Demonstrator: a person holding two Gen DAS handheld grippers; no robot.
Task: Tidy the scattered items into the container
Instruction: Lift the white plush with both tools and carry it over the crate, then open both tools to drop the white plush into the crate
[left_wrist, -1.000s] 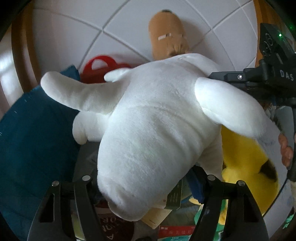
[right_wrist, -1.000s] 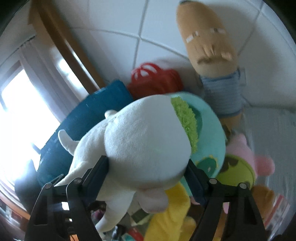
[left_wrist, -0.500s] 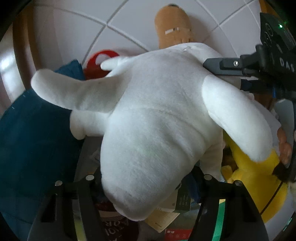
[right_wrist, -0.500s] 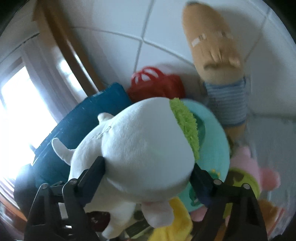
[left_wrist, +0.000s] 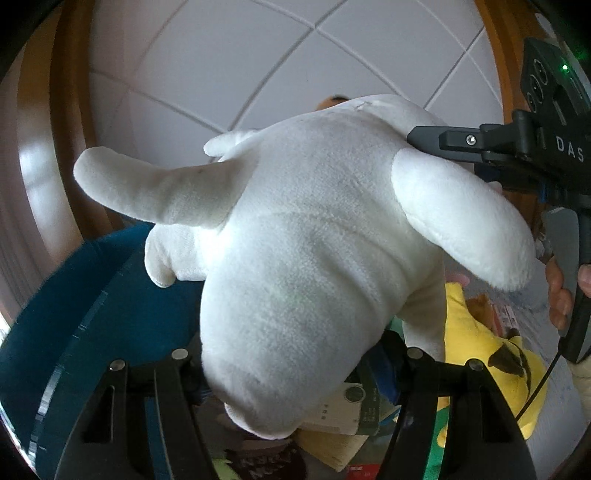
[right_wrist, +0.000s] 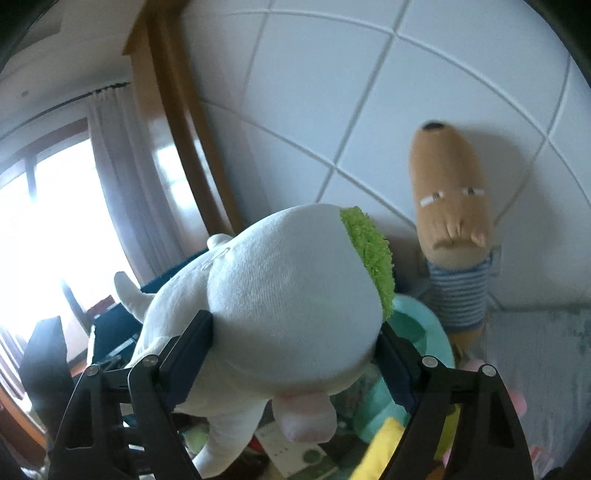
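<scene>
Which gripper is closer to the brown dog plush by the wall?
Right. The right gripper views the brown dog plush openly beyond the white plush; the left gripper has it almost hidden behind.

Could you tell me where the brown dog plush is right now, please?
In the right wrist view, the brown dog plush leans upright against the tiled wall, right of the held white plush.
</scene>
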